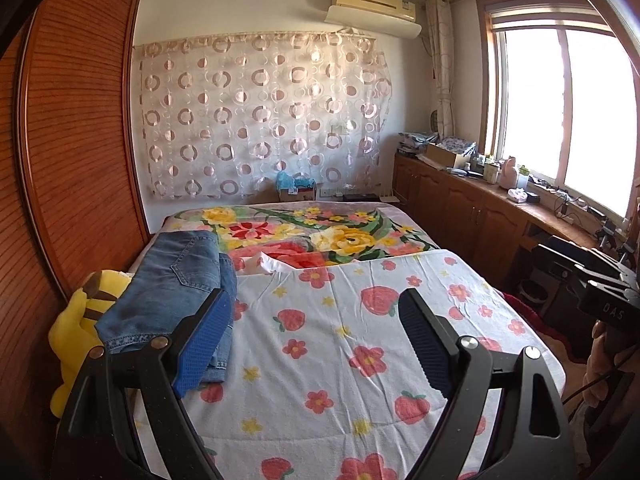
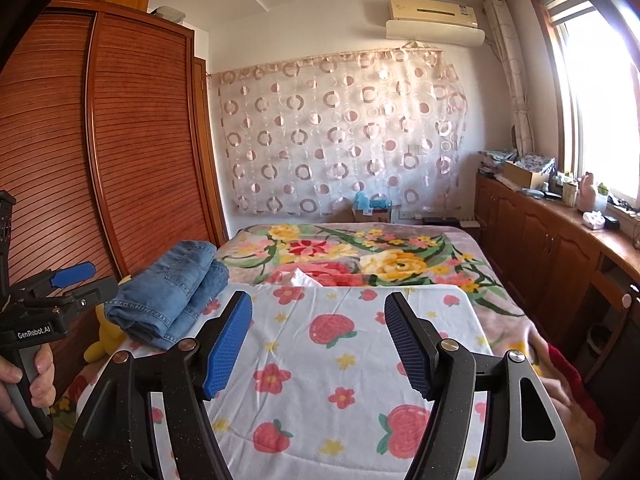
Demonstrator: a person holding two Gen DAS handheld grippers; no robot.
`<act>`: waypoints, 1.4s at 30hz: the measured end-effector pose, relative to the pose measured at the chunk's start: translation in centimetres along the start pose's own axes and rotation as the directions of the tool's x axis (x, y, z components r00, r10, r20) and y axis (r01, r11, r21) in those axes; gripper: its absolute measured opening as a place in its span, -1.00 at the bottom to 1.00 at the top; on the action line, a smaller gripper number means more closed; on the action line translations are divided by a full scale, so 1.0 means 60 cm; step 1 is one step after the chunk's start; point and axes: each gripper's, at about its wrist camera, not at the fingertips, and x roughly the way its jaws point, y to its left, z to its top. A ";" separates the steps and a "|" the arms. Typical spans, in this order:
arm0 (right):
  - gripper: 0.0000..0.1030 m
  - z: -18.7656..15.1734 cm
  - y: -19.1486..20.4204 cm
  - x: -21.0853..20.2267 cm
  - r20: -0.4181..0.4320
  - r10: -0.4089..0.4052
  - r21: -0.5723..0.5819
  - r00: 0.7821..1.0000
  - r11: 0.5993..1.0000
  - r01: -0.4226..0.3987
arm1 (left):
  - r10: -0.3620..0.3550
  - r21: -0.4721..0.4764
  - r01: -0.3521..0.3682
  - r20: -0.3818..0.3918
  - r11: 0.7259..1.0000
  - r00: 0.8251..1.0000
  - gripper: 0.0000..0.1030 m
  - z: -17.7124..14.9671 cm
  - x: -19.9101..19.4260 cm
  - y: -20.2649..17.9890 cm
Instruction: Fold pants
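Both tools, left tool [image 1: 316, 320] and right tool [image 2: 320, 328], hang wide and empty beside the folded jeans [image 1: 176, 280] on the bed [image 1: 360, 320].

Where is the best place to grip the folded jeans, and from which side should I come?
Probably the near hemmed edge of the jeans, where the layers end together and face both open grippers. Come from the front, low over the sheet; the left gripper is nearer. The far end is a rounded fold, harder to pinch.

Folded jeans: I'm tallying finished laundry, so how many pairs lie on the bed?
2, it seems: both stacked at the bed's left edge by the wardrobe, one pair on top, another beneath. More could be hidden underneath.
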 end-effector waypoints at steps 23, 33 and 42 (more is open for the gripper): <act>0.38 0.002 -0.012 0.002 -0.005 -0.007 -0.001 1.000 1.000 0.007 | 0.001 -0.002 -0.001 -0.001 1.000 1.000 0.68 -0.002 -0.003 -0.005; 0.38 0.005 -0.017 0.000 -0.002 -0.010 -0.006 1.000 1.000 0.010 | -0.001 -0.003 0.001 -0.001 1.000 1.000 0.68 -0.001 -0.003 -0.004; 0.37 0.000 -0.018 -0.005 0.001 -0.012 -0.009 1.000 1.000 0.012 | 0.000 -0.003 0.000 0.000 1.000 1.000 0.68 -0.001 -0.003 -0.005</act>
